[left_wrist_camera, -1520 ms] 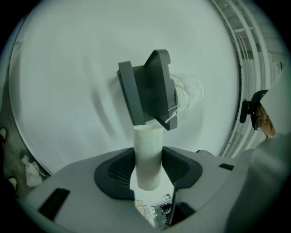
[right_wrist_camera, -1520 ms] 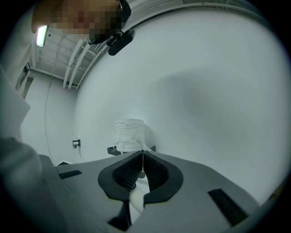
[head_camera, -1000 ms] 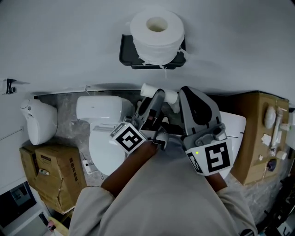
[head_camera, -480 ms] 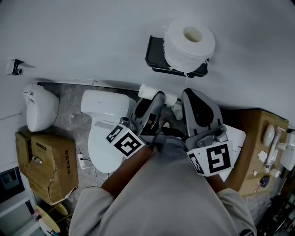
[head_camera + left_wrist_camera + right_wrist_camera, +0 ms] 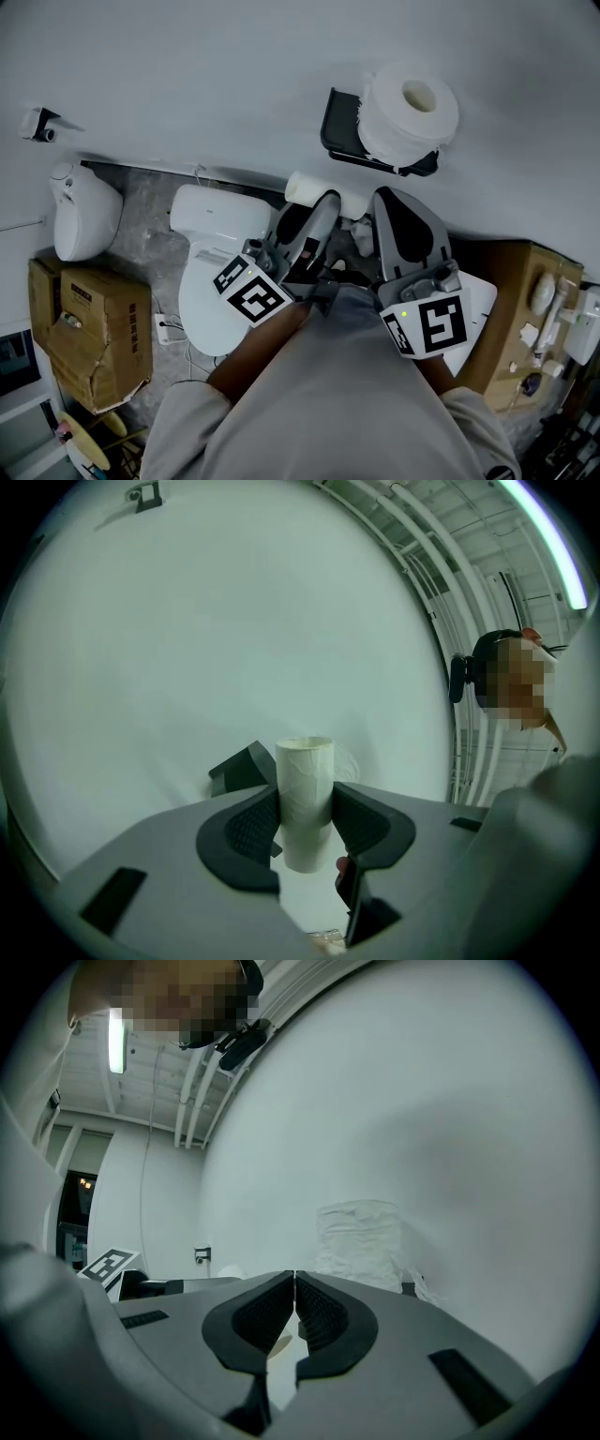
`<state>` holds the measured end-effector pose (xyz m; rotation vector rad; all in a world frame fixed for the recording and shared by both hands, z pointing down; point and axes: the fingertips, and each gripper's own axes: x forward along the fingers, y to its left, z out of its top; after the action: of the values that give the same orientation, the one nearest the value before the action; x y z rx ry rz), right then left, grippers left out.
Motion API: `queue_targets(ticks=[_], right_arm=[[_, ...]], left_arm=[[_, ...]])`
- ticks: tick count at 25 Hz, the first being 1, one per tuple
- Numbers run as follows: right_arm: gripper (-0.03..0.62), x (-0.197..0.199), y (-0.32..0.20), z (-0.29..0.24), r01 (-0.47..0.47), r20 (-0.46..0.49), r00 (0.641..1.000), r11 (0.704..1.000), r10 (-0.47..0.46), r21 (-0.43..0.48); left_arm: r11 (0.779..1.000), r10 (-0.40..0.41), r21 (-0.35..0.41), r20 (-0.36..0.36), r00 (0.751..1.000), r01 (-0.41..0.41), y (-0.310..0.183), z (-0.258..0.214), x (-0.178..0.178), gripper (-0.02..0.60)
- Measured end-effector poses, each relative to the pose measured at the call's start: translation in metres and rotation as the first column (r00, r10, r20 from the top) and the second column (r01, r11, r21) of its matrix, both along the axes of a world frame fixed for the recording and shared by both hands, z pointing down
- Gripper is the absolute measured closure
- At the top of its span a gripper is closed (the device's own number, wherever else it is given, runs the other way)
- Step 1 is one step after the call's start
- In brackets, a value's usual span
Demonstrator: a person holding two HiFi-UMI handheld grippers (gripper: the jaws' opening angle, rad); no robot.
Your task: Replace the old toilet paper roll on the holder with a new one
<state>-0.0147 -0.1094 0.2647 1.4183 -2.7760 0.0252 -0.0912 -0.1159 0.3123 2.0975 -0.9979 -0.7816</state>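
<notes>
On the wall (image 5: 187,84) a black holder (image 5: 339,127) carries a full white roll (image 5: 410,114), its hollow core facing the head camera and a loose edge of paper hanging at its lower side. Just below it the left hand-held gripper (image 5: 309,208) pinches a bare tube (image 5: 302,187). In the left gripper view the tube (image 5: 305,771) stands upright between the two ribbed pads, which press on its sides, and both its ends stick out past the left hand-held gripper (image 5: 305,803). The tube is near the holder but apart from it, and it touches neither the roll nor the wall.

Beside it, the right hand-held gripper (image 5: 389,202) has its jaws pressed together with nothing between them. In the right gripper view the pads of the right hand-held gripper (image 5: 295,1288) meet along a thin line, and the roll (image 5: 361,1237) shows on the wall beyond them, slightly right of the jaw line.

Below the left hand-held gripper stands a white toilet (image 5: 220,272) with its lid down, on a grey floor (image 5: 150,225). Worn boxes (image 5: 89,337) sit at the far left of the head view.
</notes>
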Motion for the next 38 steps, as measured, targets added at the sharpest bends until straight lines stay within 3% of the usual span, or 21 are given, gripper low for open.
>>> queue_targets(ticks=[13,21,34,36,38], right_arm=[[0.576,0.011,-0.003,0.004,-0.023,-0.008,1.000,1.000,0.023,-0.008],[0.576,0.019,-0.004,-0.001,-0.043,-0.010,0.999,0.999,0.043,0.007],[0.571,0.038,-0.026,-0.023,-0.144,-0.032,0.989,0.987,0.146,0.071],[0.535,0.042,-0.033,-0.024,-0.165,-0.024,0.986,0.984,0.167,0.069],[0.434,0.045,-0.039,-0.026,-0.176,-0.021,0.984,0.982,0.178,0.066]], left_arm=[[0.999,0.036,0.018,-0.005,0.999,-0.036,-0.002,-0.005,0.011,0.408],[0.999,0.033,0.031,-0.072,0.997,-0.031,-0.003,-0.006,0.007,0.408],[0.997,0.072,0.010,-0.051,0.996,-0.072,-0.003,0.002,0.014,0.407],[0.997,0.074,-0.002,-0.054,0.996,-0.074,-0.004,0.006,0.013,0.407],[0.996,0.079,-0.023,-0.080,0.994,-0.081,-0.005,0.010,0.013,0.407]])
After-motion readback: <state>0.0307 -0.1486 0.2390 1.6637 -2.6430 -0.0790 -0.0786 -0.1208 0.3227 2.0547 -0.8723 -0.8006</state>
